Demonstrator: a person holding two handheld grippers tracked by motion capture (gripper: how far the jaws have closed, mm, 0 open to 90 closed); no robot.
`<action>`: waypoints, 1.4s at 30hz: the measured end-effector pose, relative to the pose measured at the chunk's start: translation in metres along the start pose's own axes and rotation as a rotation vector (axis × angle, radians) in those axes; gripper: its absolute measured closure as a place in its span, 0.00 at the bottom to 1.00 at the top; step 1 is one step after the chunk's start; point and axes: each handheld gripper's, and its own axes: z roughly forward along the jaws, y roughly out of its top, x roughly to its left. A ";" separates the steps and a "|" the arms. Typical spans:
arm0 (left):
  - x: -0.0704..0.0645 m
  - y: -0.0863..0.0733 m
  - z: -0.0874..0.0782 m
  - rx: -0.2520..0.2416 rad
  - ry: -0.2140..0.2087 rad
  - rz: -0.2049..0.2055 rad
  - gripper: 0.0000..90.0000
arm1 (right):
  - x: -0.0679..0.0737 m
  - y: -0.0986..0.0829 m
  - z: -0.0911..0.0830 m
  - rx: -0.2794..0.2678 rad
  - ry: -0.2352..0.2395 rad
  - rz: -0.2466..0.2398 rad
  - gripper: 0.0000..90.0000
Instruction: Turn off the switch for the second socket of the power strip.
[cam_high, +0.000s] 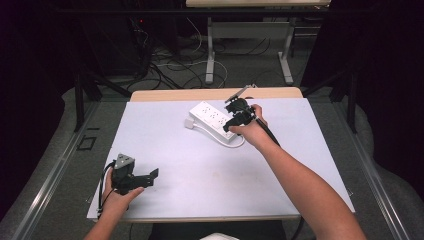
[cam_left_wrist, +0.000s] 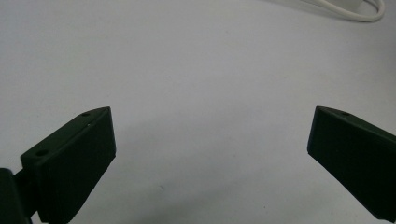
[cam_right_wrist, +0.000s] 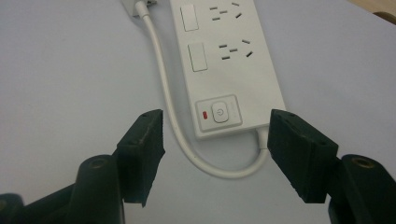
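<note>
A white power strip (cam_high: 214, 120) (cam_right_wrist: 224, 60) lies at an angle on the far middle of the white table (cam_high: 210, 170). Its white cable (cam_right_wrist: 187, 149) (cam_left_wrist: 355, 11) loops around the near end, past the switch panel with a power button (cam_right_wrist: 219, 113) and a small red light. My right gripper (cam_high: 239, 116) (cam_right_wrist: 215, 154) hovers open just above that switch end, jaws spread on either side of it. At the table's near left corner my left gripper (cam_high: 150, 176) (cam_left_wrist: 210, 154) rests open over bare tabletop with nothing between its jaws.
A white plug (cam_high: 189, 123) (cam_right_wrist: 140, 5) lies at the strip's left. Beyond the table stand another table's legs (cam_high: 211, 55) and tangled floor cables (cam_high: 170, 70). Dark curtains flank both sides.
</note>
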 end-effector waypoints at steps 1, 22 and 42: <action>0.000 0.000 0.000 0.004 -0.001 0.000 0.01 | 0.000 0.001 0.002 0.003 0.004 0.001 0.40; 0.002 -0.002 -0.005 -0.005 0.009 -0.015 0.01 | -0.005 0.030 0.024 -0.070 0.017 0.015 0.49; 0.001 -0.001 -0.004 -0.006 0.008 -0.010 0.01 | -0.019 0.041 0.039 -0.200 0.042 0.154 0.59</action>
